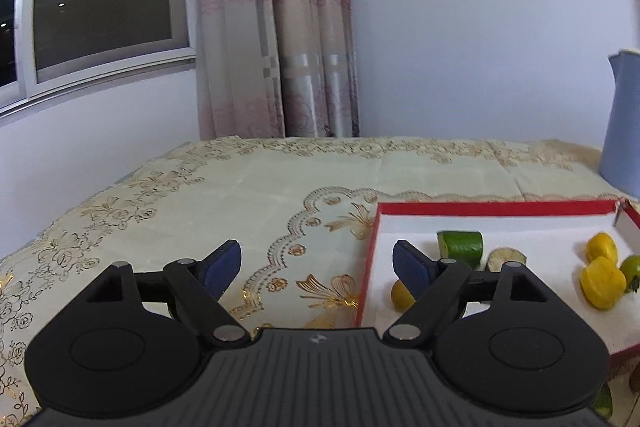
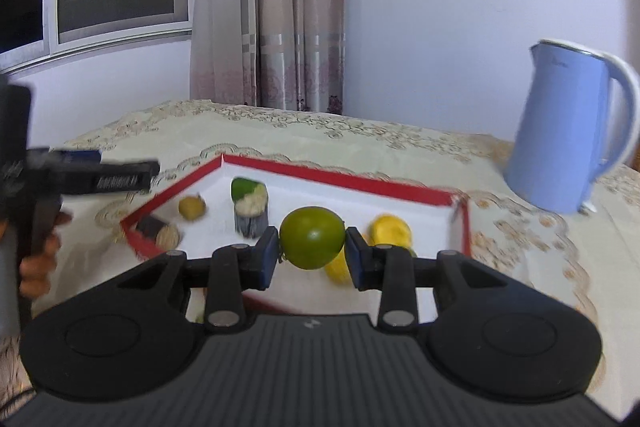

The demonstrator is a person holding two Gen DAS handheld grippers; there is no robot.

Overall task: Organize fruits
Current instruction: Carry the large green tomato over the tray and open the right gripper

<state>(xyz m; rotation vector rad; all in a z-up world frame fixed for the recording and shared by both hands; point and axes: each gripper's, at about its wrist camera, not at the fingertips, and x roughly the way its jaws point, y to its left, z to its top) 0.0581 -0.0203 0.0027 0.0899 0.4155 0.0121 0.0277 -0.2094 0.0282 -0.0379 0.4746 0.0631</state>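
Your right gripper (image 2: 312, 251) clamps a green lime (image 2: 312, 238) above the red-rimmed tray (image 2: 344, 179); left gripper (image 1: 318, 269) splayed, empty. Several fruit pieces already inside; lime unplaced.

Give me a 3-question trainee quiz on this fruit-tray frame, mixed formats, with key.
1. True or false: the left gripper is shut on a fruit.
2. What does the right gripper hold? A) yellow fruit B) round green fruit C) kettle
3. Fill in: the blue kettle stands outside the red-rimmed ____.

Key: 1 false, it is open and empty; 2 B; 3 tray.
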